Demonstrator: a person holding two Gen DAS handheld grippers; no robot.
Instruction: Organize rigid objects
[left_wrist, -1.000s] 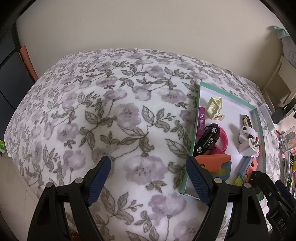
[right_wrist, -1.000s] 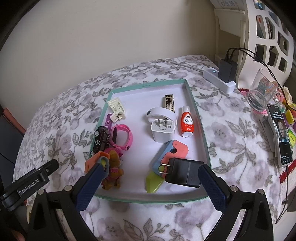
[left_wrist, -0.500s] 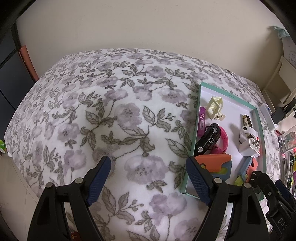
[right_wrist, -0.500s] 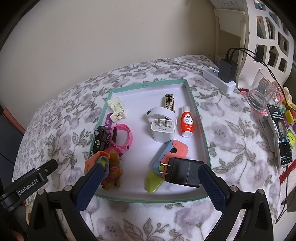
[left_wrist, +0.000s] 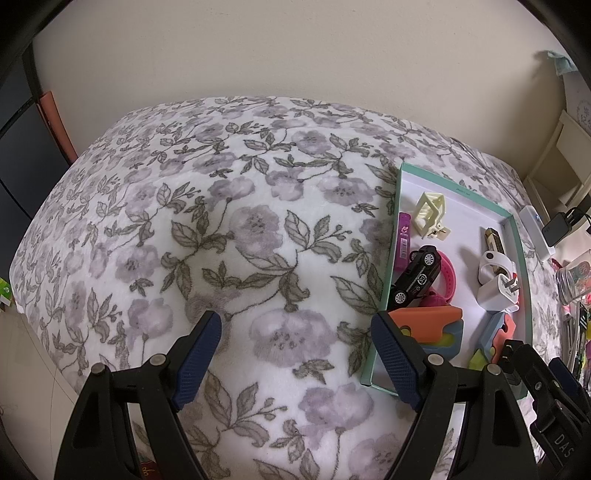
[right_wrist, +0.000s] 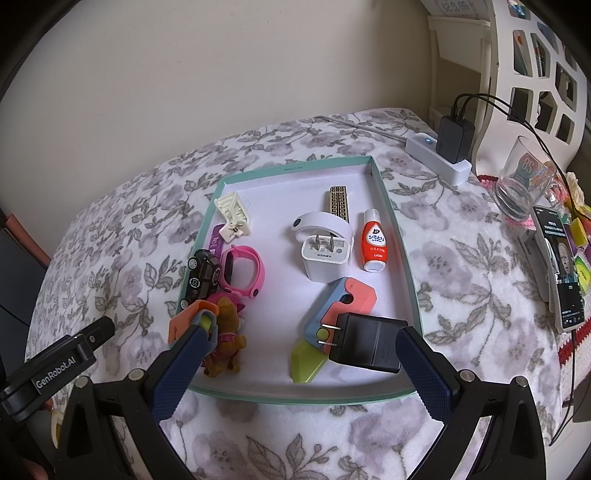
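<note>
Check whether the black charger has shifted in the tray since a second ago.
No. The black charger lies at the same spot against the tray's near rim, overlapping the folding toy as before.

In the right wrist view, the right tool's (right_wrist: 299, 350) left finger (right_wrist: 177, 369) covers the near end of the orange folding toy (right_wrist: 184, 319), and its right finger hides a corner of the black charger (right_wrist: 365, 345). That charger lies over part of the tricolour folding toy (right_wrist: 332, 306) beneath it. The purple stick (right_wrist: 216, 240) shows only its tip behind the cream clip (right_wrist: 234, 214). At the right edge the phone (right_wrist: 563, 273) is partly cut off and its screen text is too small to read. In the left wrist view, the left tool's (left_wrist: 295, 354) right finger (left_wrist: 397, 365) hides the tray's near corner (left_wrist: 369, 380).
</note>
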